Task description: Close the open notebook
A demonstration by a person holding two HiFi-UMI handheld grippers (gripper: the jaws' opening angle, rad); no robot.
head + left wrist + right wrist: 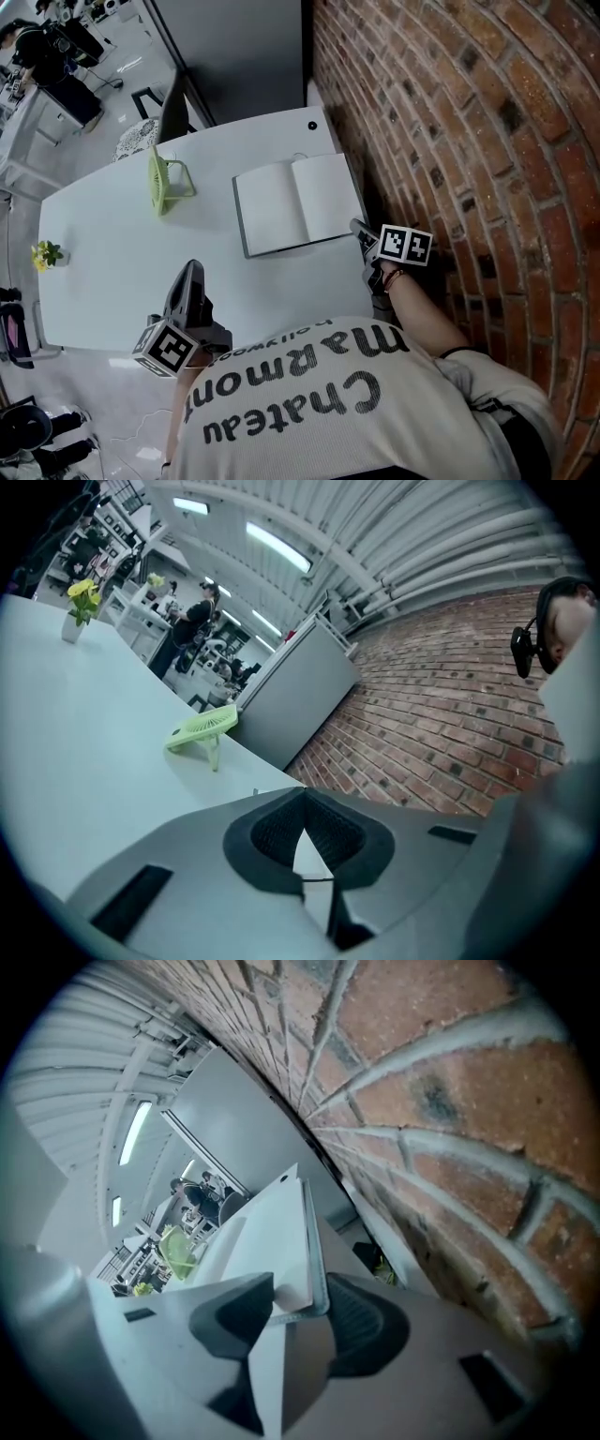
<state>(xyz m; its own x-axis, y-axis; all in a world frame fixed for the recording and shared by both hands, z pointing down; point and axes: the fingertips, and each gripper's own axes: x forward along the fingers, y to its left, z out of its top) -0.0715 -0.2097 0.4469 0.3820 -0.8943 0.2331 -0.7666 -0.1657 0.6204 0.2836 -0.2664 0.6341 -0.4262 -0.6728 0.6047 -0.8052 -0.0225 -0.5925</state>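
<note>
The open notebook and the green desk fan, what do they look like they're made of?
Open white notebook: matte paper pages, blank, with thin grey cover edge, maybe card. Lime-green desk fan: likely moulded plastic, uniform colour, slatted grille.

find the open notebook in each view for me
head view: the notebook lies open on the table, upper middle, next to the brick wall.
left gripper view: not in it.
right gripper view: centre, with its near corner between the jaws of the right claw.
shared landmark: the brick wall shows in all three views.
</note>
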